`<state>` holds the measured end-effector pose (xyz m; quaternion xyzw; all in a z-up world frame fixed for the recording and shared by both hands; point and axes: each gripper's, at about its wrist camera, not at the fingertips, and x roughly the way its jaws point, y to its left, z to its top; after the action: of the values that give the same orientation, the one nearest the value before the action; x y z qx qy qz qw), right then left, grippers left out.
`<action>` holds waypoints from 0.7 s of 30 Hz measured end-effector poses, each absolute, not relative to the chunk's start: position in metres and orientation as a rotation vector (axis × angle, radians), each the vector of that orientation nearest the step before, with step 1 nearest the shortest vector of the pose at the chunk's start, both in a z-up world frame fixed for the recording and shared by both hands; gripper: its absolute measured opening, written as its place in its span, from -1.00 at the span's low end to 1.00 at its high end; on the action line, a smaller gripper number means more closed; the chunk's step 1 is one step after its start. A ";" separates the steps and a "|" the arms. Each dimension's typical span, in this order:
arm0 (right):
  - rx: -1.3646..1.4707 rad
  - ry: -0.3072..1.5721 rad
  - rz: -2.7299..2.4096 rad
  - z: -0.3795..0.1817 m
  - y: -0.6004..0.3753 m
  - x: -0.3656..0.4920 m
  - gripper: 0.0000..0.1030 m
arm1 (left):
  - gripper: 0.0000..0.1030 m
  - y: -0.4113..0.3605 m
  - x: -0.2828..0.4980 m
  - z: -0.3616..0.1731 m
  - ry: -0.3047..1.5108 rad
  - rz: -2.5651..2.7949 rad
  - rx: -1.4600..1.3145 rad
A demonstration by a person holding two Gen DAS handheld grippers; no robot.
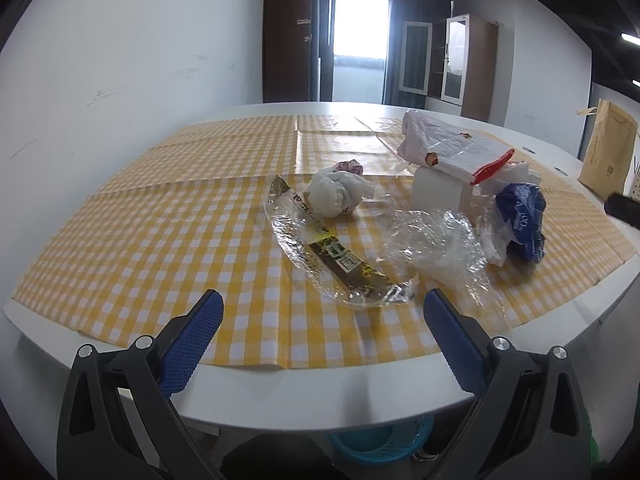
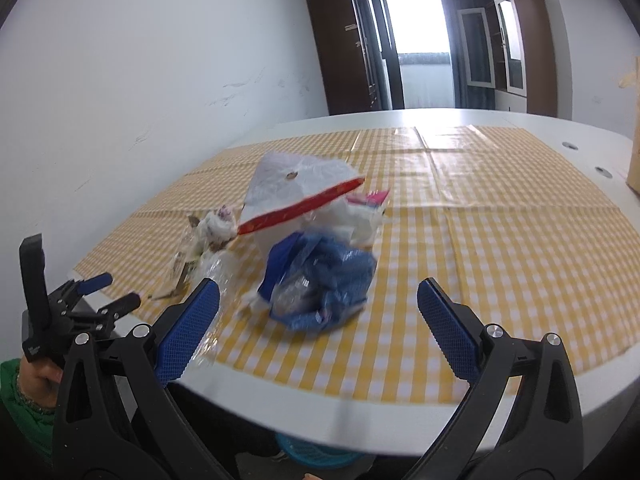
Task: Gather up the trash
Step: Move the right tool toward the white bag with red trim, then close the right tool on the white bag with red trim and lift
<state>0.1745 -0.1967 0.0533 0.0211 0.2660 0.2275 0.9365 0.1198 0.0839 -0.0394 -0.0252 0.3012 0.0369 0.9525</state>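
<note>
Trash lies on a yellow checked tablecloth (image 1: 160,216). A long clear wrapper with a dark label (image 1: 332,256) lies just ahead of my open, empty left gripper (image 1: 322,312). Behind it sit a crumpled white wad (image 1: 336,194), crumpled clear film (image 1: 436,244), a blue crumpled bag (image 1: 520,220), a white box (image 1: 440,192) and a white bag with a red edge (image 1: 452,150). My right gripper (image 2: 318,300) is open and empty, with the blue bag (image 2: 320,280) just ahead between its fingers. The white red-edged bag (image 2: 296,188) lies behind it.
A white table (image 1: 320,388) carries the cloth. A turquoise bin (image 1: 380,440) stands under the table's near edge and also shows in the right wrist view (image 2: 316,456). A brown paper bag (image 1: 608,152) stands at the right. The left gripper (image 2: 96,296) shows at the right view's left.
</note>
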 end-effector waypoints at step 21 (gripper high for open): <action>-0.003 0.628 0.487 0.077 -0.167 0.310 0.60 | 0.66 0.075 0.146 -0.043 0.682 -0.085 -0.026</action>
<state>0.3104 -0.1669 0.0767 -0.0016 0.3058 0.2370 0.9221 0.1456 0.0747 -0.0435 -0.0126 0.3344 -0.0418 0.9414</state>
